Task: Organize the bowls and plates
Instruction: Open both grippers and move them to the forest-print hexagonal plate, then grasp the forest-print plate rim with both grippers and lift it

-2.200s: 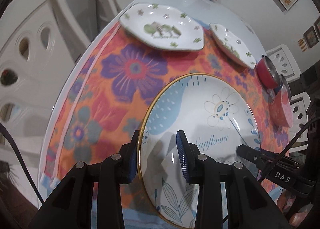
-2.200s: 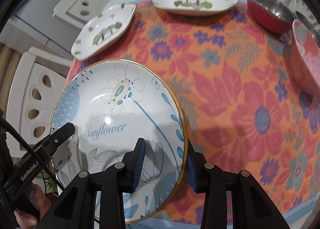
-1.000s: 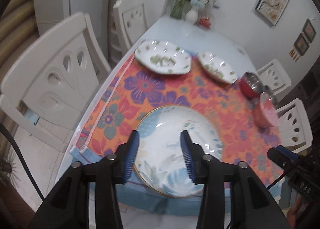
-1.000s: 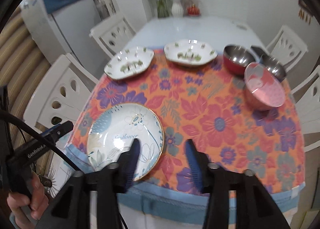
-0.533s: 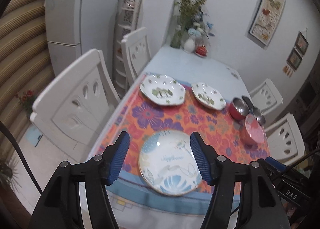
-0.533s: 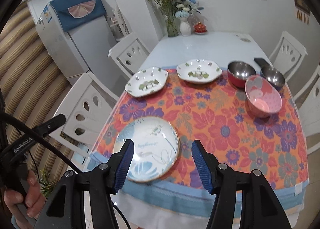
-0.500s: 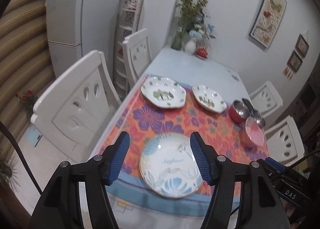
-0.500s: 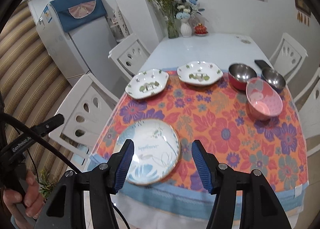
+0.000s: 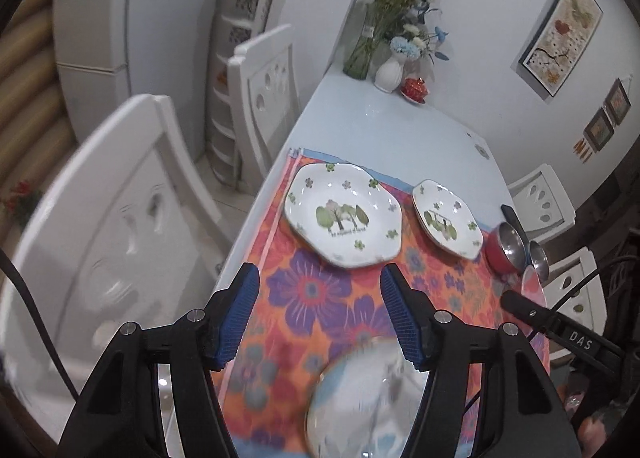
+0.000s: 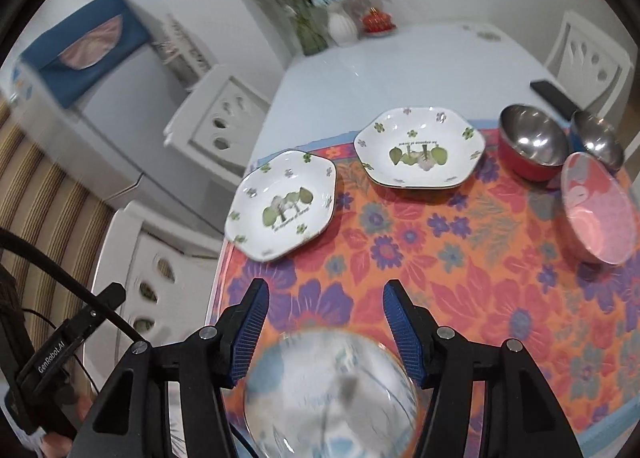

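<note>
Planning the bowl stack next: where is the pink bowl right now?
In the right wrist view the pink bowl sits at the right edge of the flowered cloth, just in front of the red bowl and the smaller steel bowl.

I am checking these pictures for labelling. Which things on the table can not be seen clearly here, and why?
- Round plate: motion-blurred in both wrist views, near edge cut off by the frame and gripper fingers; its print is unreadable.
- Pink bowl: left wrist view shows only a sliver, behind the other gripper.
- Blue steel bowl: partly behind the pink bowl, right wrist view.
- Dark flat object: too small to identify.
</note>
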`<state>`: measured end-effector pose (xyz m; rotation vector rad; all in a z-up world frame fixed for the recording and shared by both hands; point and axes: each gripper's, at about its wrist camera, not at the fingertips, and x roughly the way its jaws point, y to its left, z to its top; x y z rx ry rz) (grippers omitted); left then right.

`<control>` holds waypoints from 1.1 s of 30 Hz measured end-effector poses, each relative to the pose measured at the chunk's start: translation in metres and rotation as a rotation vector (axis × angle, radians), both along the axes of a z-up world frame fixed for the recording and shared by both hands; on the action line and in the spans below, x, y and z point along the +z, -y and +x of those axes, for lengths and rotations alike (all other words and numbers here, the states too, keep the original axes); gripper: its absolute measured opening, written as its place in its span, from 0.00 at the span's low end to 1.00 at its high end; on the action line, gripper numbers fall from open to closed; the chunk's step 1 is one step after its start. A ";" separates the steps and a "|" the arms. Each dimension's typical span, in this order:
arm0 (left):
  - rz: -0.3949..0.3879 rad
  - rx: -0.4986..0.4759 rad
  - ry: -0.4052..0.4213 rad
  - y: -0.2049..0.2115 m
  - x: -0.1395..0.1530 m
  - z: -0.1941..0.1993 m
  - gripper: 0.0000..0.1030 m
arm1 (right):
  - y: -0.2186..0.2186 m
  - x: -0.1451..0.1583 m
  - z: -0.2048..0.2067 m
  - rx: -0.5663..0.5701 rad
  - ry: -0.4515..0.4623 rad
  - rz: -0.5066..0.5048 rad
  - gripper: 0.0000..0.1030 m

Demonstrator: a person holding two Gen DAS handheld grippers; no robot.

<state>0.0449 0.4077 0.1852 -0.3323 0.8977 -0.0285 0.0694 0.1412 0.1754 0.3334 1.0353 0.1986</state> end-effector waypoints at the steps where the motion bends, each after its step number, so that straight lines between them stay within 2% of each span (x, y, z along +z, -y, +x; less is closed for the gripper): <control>1: -0.001 -0.005 -0.011 -0.001 -0.006 0.014 0.59 | -0.004 -0.008 0.016 -0.013 -0.020 0.005 0.56; 6: 0.008 -0.034 -0.070 -0.005 -0.036 0.066 0.59 | -0.022 -0.040 0.070 -0.041 -0.091 0.007 0.56; 10: 0.002 -0.036 -0.117 -0.011 -0.063 0.101 0.55 | -0.038 -0.067 0.102 -0.044 -0.139 -0.022 0.48; 12: -0.022 -0.041 -0.127 -0.014 -0.074 0.115 0.47 | -0.043 -0.080 0.116 -0.043 -0.163 -0.041 0.45; 13: -0.036 -0.052 -0.133 -0.014 -0.081 0.122 0.37 | -0.047 -0.089 0.125 -0.040 -0.177 -0.055 0.43; 14: -0.040 -0.057 -0.139 -0.014 -0.087 0.128 0.34 | -0.048 -0.094 0.130 -0.038 -0.186 -0.065 0.42; 19: -0.066 -0.026 -0.174 -0.022 -0.118 0.152 0.33 | -0.054 -0.120 0.154 -0.023 -0.218 -0.114 0.32; 27: -0.137 -0.045 -0.221 -0.028 -0.147 0.172 0.33 | -0.062 -0.140 0.170 0.023 -0.258 -0.120 0.26; 31: -0.147 -0.051 -0.231 -0.029 -0.153 0.174 0.33 | -0.071 -0.140 0.163 0.029 -0.263 -0.145 0.26; 33: -0.153 -0.051 -0.233 -0.030 -0.154 0.173 0.33 | -0.072 -0.139 0.156 0.023 -0.275 -0.127 0.26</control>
